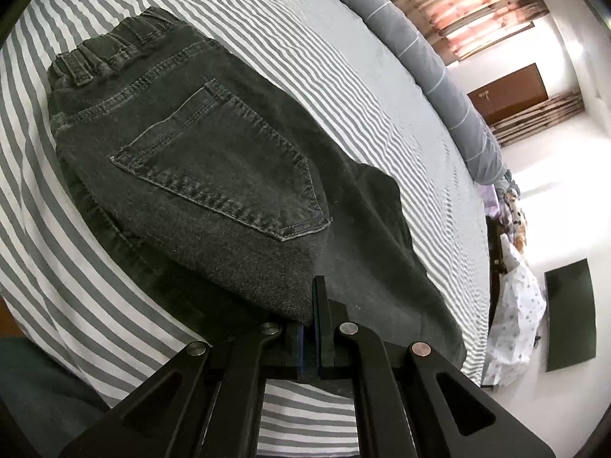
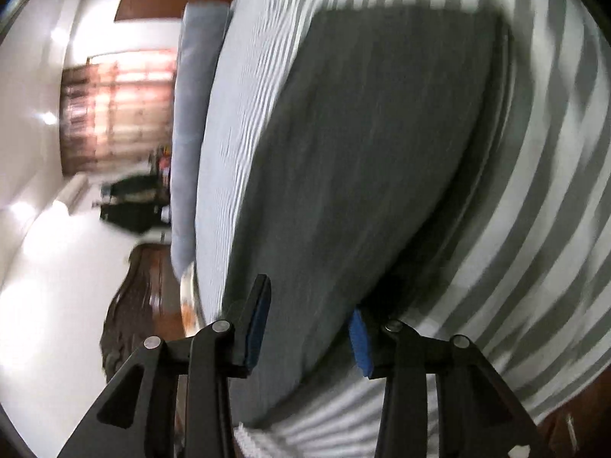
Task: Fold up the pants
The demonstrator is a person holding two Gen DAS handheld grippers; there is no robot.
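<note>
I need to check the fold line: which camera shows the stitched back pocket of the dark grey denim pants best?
The left wrist view: the back pocket lies sharp and whole mid-frame on the dark grey denim pants. The right wrist view is blurred and shows only plain dark fabric, no pocket.

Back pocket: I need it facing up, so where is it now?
In the left wrist view the back pocket faces up on the pants, left of centre, below the waistband.

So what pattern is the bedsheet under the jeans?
Grey and white stripes on the bedsheet; clearest in the left wrist view.
</note>
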